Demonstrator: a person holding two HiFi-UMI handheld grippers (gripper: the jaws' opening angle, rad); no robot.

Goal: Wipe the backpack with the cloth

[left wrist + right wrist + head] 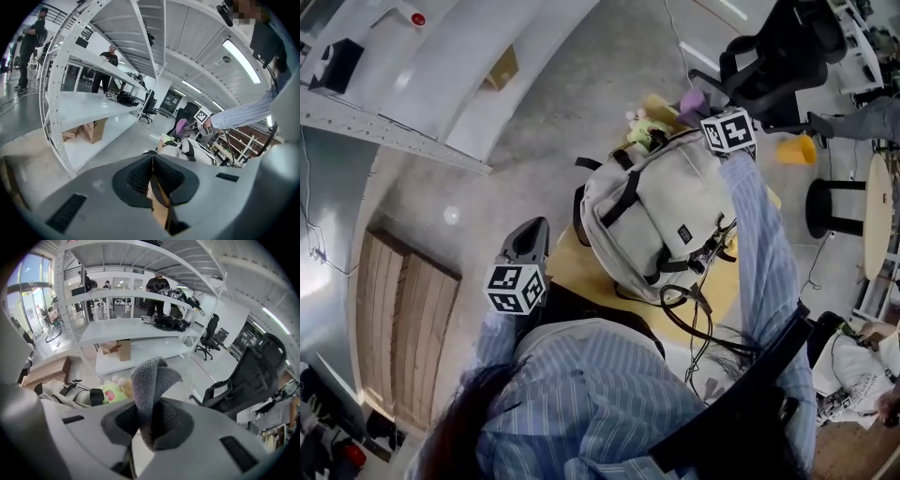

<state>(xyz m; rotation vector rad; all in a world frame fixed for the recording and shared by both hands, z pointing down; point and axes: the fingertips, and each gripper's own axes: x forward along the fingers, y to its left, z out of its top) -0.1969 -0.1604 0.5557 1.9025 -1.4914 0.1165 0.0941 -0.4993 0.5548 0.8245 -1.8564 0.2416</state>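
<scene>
R tool [149, 427] clamps cloth [152, 380]: soft, light. L tool [152, 180] jaws together, empty. Backpack [661, 220] floppy, prob. slides; steady it by a strap [625, 199].

The lower end of the cloth [154, 380] is hidden, apparently pinched, inside the right tool [151, 422].

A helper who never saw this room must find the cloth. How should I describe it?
Look at the beige backpack on the wooden table. At its far end, near a green plush toy, the right gripper has its fingers shut on the cloth. It is the only grey, fuzzy thing there, folded and sticking out past the fingers.
</scene>
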